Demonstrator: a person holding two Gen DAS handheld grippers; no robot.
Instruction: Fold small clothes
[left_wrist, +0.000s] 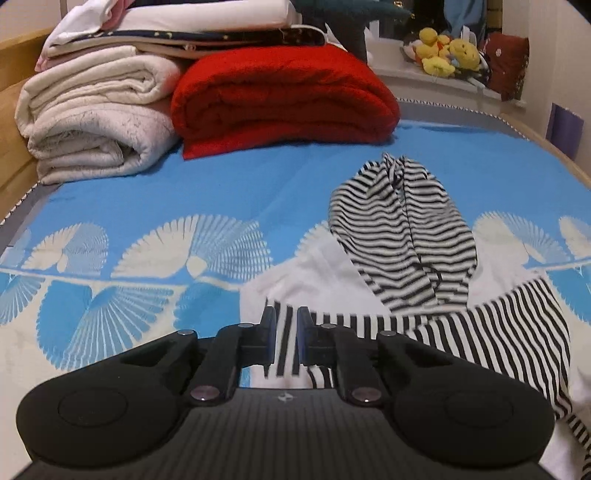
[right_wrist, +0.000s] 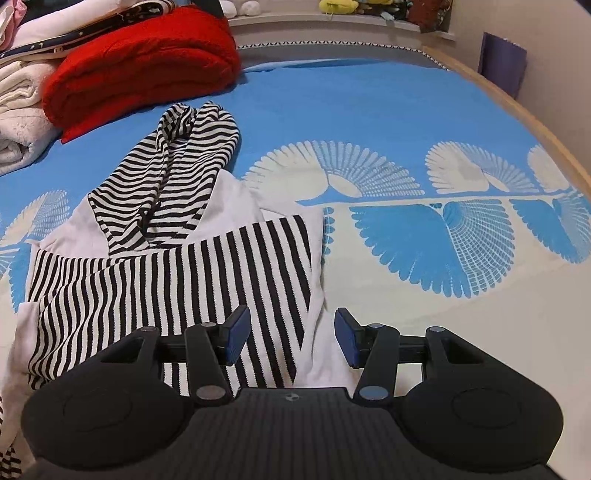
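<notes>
A small white garment with a black-and-white striped panel (left_wrist: 461, 332) (right_wrist: 184, 266) lies on the blue patterned bedspread (left_wrist: 221, 177) (right_wrist: 369, 110). Its narrow-striped hood or sleeves (left_wrist: 406, 236) (right_wrist: 177, 173) are bunched at the far end. My left gripper (left_wrist: 286, 332) sits at the garment's near left edge. Its jaws stand close together, with striped cloth pinched between the pads. My right gripper (right_wrist: 291, 332) hovers over the garment's near right edge. Its jaws stand wide apart, with the white hem and the striped panel's edge lying below the gap, untouched by the pads.
A folded red blanket (left_wrist: 284, 92) (right_wrist: 140, 62) and a stack of cream blankets (left_wrist: 92, 122) lie at the far left of the bed. Plush toys (left_wrist: 447, 51) sit on a shelf behind. The wooden bed rail (right_wrist: 517, 110) runs along the right.
</notes>
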